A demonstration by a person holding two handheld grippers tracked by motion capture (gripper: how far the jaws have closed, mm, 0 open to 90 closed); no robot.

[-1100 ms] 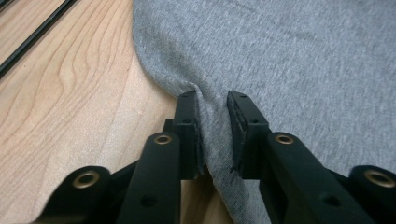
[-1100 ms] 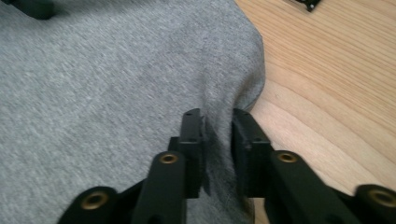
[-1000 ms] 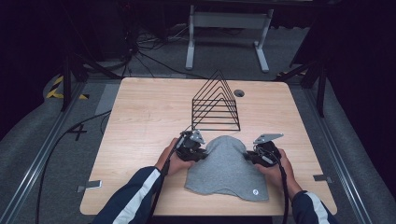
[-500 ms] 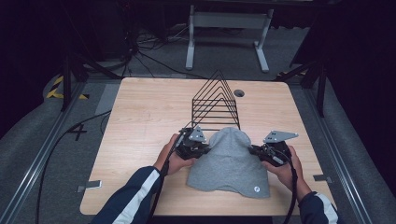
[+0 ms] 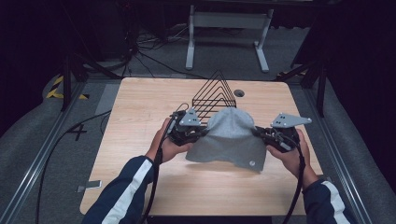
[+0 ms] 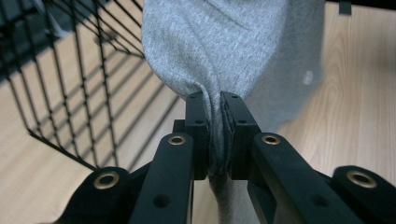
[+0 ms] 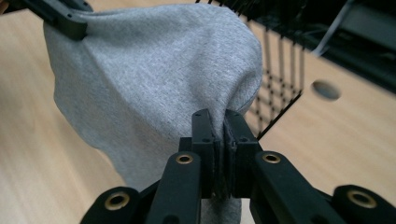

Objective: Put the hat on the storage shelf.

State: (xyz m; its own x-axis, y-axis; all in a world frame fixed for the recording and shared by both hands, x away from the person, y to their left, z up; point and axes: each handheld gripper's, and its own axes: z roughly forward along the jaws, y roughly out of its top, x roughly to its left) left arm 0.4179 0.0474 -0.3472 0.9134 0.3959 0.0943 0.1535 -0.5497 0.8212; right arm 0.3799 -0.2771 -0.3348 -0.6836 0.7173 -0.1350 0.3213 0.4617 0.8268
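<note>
Left gripper (image 6: 214, 135): jaws closed tight on a pinched fold of the grey beanie (image 5: 229, 137), cloth bunched between the pads.
Right gripper (image 7: 219, 149): jaws likewise clamped on the opposite edge of the same beanie, a fold squeezed between the pads.
Grey beanie: knit, hangs stretched between the two grippers, lifted clear of the table at its upper part, lower hem drooping toward the wood; small round badge near the hem on the right side.
Black wire rack (image 5: 212, 95): triangular, stands on the table directly behind the beanie, its front edge just beyond the cloth and close beside the left gripper.
Wooden table (image 5: 140, 116): light grain, a round hole (image 5: 239, 93) near the far edge, right of the rack.
</note>
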